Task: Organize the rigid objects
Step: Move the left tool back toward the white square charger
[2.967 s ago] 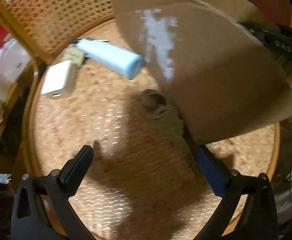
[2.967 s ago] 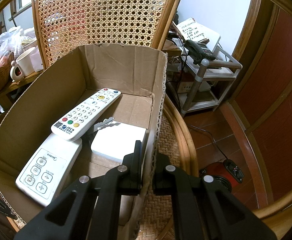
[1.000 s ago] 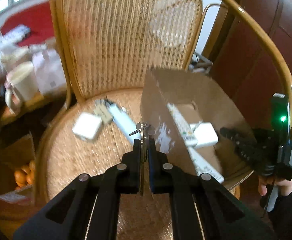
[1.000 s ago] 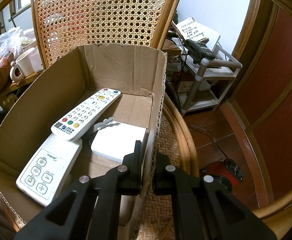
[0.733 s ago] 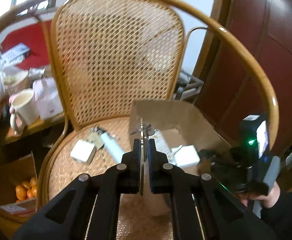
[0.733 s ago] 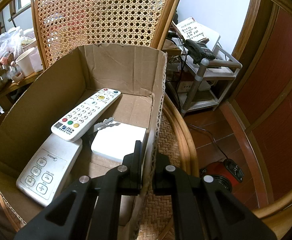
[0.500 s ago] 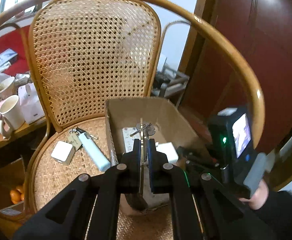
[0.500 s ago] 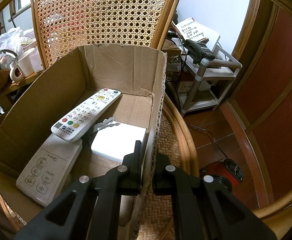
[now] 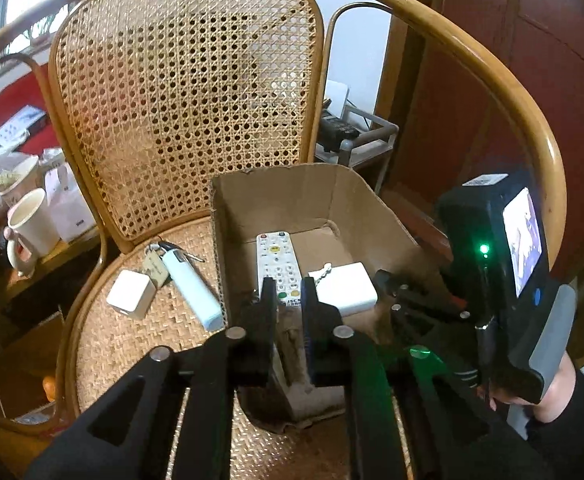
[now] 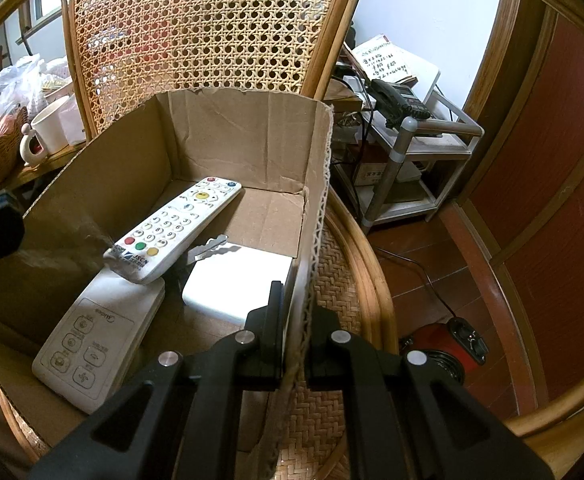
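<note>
Right gripper (image 10: pixel 294 322): jaws pinching the cardboard box (image 10: pixel 227 132) right wall, as before. Left gripper (image 9: pixel 284 300): fingers slightly apart over the box, keys gone from them since half a second ago. In box, on cane chair seat (image 9: pixel 131 344): Midea remote (image 10: pixel 95 338), white adapter (image 10: pixel 235 284), key (image 10: pixel 207 249) on it, JSCN remote (image 10: pixel 175 228). Outside: blue lighter (image 9: pixel 189 286), white cube charger (image 9: pixel 128 294)

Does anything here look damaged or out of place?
The cardboard box has ragged, torn top edges. The right gripper pinches its side wall. In the box, the long remote lies propped across a flat white remote, with a key resting on the white block.
</note>
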{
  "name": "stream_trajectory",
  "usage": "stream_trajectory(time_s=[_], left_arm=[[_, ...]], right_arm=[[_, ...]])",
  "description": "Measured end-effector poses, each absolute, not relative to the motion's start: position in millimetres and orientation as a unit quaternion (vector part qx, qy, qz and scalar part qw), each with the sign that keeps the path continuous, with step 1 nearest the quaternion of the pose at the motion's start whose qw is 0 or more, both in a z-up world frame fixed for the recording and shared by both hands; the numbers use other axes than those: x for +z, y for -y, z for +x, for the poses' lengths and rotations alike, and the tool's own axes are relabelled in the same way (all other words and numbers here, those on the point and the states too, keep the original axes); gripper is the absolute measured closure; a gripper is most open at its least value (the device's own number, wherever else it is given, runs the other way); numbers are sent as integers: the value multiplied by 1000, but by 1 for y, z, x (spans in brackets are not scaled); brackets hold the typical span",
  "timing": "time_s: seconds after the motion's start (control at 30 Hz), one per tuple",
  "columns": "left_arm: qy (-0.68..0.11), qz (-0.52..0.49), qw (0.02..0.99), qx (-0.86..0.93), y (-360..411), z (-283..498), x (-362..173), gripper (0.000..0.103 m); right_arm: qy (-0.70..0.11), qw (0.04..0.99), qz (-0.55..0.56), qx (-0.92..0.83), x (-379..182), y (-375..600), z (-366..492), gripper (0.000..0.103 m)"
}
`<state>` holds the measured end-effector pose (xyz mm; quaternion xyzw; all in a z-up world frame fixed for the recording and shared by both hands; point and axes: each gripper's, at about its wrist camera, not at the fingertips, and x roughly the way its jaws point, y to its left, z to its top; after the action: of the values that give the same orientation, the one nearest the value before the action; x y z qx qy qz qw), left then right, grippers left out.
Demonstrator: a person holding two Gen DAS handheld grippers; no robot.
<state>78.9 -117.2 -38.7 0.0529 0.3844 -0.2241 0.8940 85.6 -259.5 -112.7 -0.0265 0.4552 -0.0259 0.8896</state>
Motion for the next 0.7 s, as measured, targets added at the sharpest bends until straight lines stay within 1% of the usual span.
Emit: stream_trajectory(time_s=[0.1, 0.17, 0.3, 0.33, 0.4, 0.43, 0.47, 0.5, 0.57, 0.63, 0.7], left_arm=[[-392, 46, 893, -215, 114, 82, -39, 86], [-392, 44, 895, -207, 109, 84, -39, 76], [-386, 31, 901, -194, 97, 86, -35, 65], [-384, 27, 904, -189, 93, 87, -33, 59], [-372, 18, 912, -171, 82, 89, -28, 56], [-366, 14, 917, -160, 76, 90, -26, 52], [-363, 10, 919, -151, 70, 92, -24, 45], [-359, 3, 923, -139, 62, 94, -21, 41], [-351, -7, 930, -111, 47, 98, -18, 25], [-343, -9, 936, -84, 34, 101, -15, 17], [-333, 0, 941, -55, 22, 106, -12, 14]], right_arm=[[-456, 889, -26, -26, -114, 260, 87, 94], [-456, 889, -25, -27, -113, 261, 87, 94], [-456, 889, -25, -27, -113, 260, 87, 94], [-456, 889, -25, -27, -113, 261, 87, 94], [-456, 889, -25, -26, -113, 260, 87, 94], [-456, 889, -25, -27, -113, 261, 87, 94], [-456, 889, -25, -27, -113, 261, 87, 94], [-456, 889, -25, -26, -113, 260, 87, 94], [-456, 889, -25, -27, -114, 260, 87, 94], [-456, 889, -25, -27, -113, 261, 87, 94], [-455, 890, -25, -28, -113, 260, 87, 94]])
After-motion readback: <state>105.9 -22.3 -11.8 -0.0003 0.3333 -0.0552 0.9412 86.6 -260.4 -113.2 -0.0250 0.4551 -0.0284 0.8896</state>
